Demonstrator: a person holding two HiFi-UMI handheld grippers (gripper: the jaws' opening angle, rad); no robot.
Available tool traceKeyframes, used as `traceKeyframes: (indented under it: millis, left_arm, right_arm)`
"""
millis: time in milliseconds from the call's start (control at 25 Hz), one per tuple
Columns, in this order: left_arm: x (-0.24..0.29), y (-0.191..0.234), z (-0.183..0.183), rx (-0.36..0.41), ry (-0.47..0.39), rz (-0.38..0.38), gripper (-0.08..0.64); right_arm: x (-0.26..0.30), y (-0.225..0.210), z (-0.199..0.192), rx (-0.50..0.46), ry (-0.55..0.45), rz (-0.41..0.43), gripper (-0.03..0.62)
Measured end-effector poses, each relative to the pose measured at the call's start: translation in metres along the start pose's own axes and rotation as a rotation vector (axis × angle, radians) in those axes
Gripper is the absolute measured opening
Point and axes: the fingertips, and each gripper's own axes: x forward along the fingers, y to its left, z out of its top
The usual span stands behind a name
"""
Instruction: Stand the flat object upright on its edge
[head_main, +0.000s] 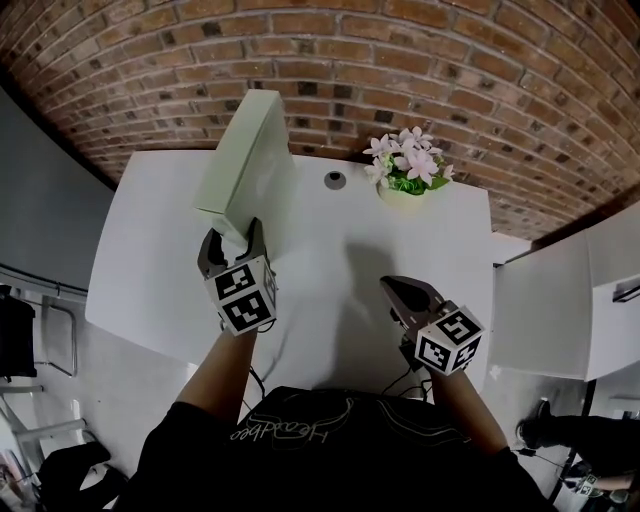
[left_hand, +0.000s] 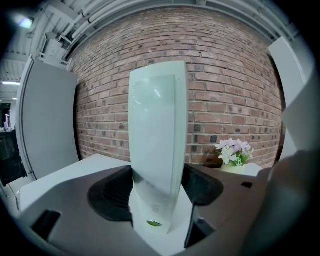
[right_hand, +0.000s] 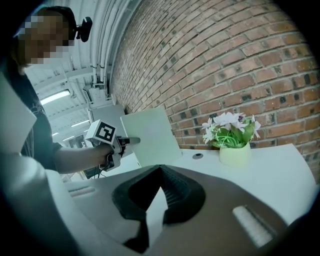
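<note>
Nearest to us, the right gripper (head_main: 393, 285) is over the near edge of the white table (head_main: 150, 260). Its jaws are pressed together with nothing between them.

To its left and slightly farther out, the left gripper (head_main: 232, 240) has its jaws spread around the near end of the flat pale green box (head_main: 245, 160). Both pads press on the box's broad faces. The box rises away from the gripper over the left part of the table, with its broad faces roughly upright and a narrow edge turned toward us. We cannot tell whether its lower edge touches the tabletop.

Beyond the box, a round grey grommet (head_main: 335, 180) is set into the tabletop. Just to the right of the grommet, a pot of pink and white flowers (head_main: 408, 172) stands at the far edge. The brick wall (head_main: 400, 60) closes the scene behind the table.
</note>
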Motion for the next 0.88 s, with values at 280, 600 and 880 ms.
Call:
traceKeyframes:
  millis: [280, 600, 880]
  left_arm:
    - [0.026, -0.004, 0.011, 0.007, -0.017, 0.002, 0.307]
    - [0.052, -0.008, 0.023, 0.017, -0.042, 0.003, 0.307]
    - [0.062, -0.013, 0.03, 0.014, -0.061, -0.004, 0.307]
  right_arm:
    - [0.011, -0.014, 0.004, 0.021, 0.001, -0.029, 0.005]
    - [0.021, -0.029, 0.004, 0.039, 0.001, -0.064, 0.005]
    - [0.028, -0.036, 0.003, 0.052, 0.009, -0.095, 0.005]
